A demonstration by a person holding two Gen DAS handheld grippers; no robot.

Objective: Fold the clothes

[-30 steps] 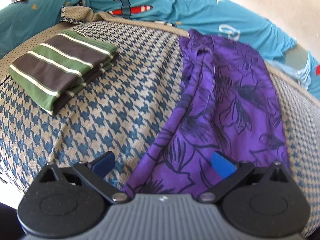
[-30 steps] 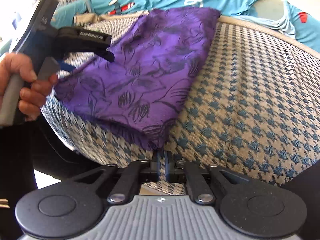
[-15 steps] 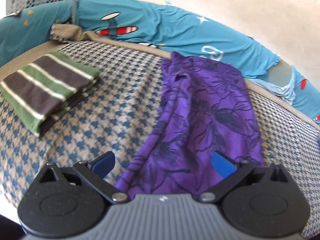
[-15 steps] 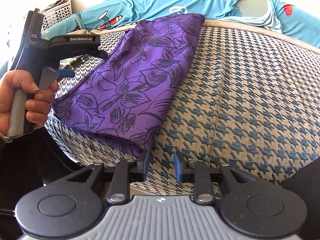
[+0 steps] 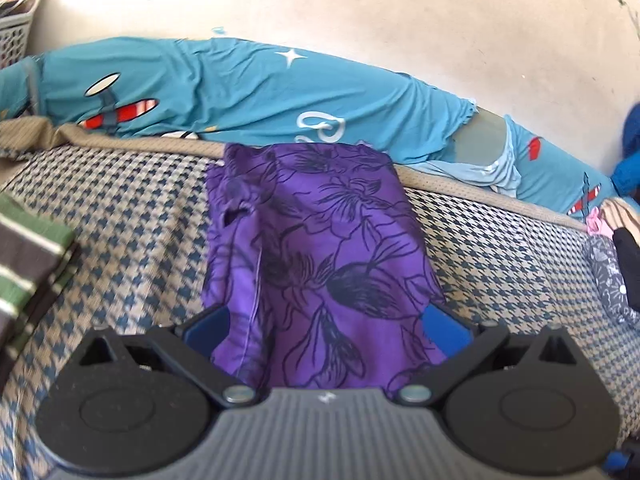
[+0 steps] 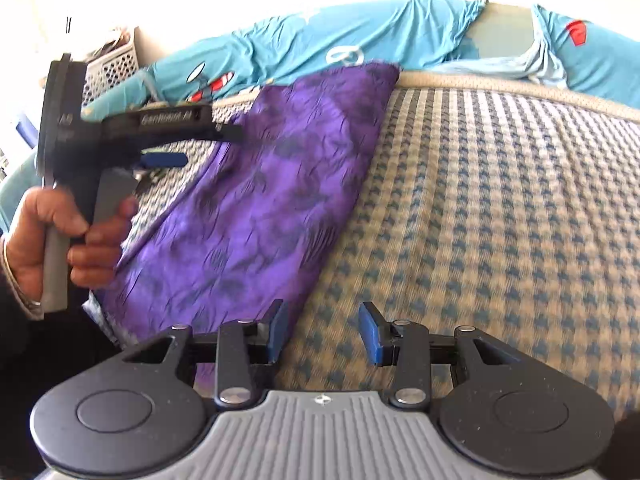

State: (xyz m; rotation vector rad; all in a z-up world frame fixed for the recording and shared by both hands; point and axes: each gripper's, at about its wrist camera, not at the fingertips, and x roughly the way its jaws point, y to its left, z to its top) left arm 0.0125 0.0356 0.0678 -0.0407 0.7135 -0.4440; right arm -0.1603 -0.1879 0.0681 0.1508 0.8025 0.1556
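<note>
**Purple cloth lay flat, both grippers clear of it**

The bed (image 5: 120,216) filled both views, its blue-and-tan houndstooth cover stretched wide. Along the far edge ran the teal sheet (image 5: 240,88) with its plane print, bunched against the wall (image 5: 360,12).

Down the middle lay the purple cloth (image 5: 320,248), a long folded strip with a dark flower print, its far end touching the teal sheet and its near end reaching the bed's front edge. From the right wrist it sat left of centre (image 6: 272,184), smeared by motion blur.

At the left edge of the left view sat the striped stack (image 5: 28,264), green, brown and white, folded, well apart from the purple cloth.

The left gripper (image 5: 326,324) stood wide apart above the cloth's near end, its blue pads either side of the strip, nothing pinched. The right view caught it from the side (image 6: 224,146), gripped by the left hand (image 6: 60,240).

The right gripper (image 6: 322,330) was opening, its pads (image 6: 276,332) parted with only bare cover between them; the left pad sat just at the cloth's near corner, and whether it touched was not clear.

A white basket (image 6: 112,68) stood beyond the bed at far left.
</note>
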